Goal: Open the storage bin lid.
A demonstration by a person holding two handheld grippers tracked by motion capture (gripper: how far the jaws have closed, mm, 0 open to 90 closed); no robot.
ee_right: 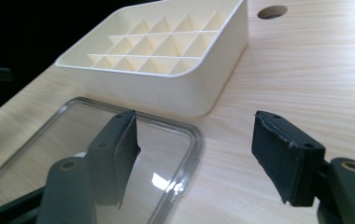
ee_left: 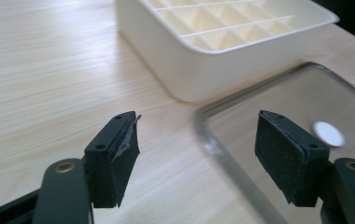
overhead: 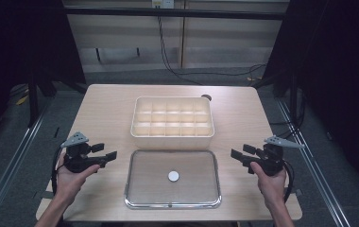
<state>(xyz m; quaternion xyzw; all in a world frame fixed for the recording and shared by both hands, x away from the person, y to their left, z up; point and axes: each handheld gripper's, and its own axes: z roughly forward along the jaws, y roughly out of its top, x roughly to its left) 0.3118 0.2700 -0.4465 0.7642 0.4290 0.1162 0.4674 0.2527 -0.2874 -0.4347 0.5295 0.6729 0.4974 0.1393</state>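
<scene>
the high view looks forward and down on the whole table (overhead: 106, 109). both gripper views sit low and close, each facing inward; all 3 share the divided cream box (overhead: 173, 137) (ee_left: 203, 74) (ee_right: 185, 93) and clear lid (overhead: 142, 189) (ee_left: 269, 98) (ee_right: 49, 140).

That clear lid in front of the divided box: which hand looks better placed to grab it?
Neither clearly: the left tool and right tool flank the lid symmetrically, both open and empty. It probably needs both.

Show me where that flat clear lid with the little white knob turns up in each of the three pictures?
High view: the clear lid lies flat at the table's near edge, bottom centre, just in front of the cream divided box.
Left gripper view: its corner fills the right side, white knob showing.
Right gripper view: it lies lower left.
Shared landmark: the cream divided box, right behind the lid.
</scene>
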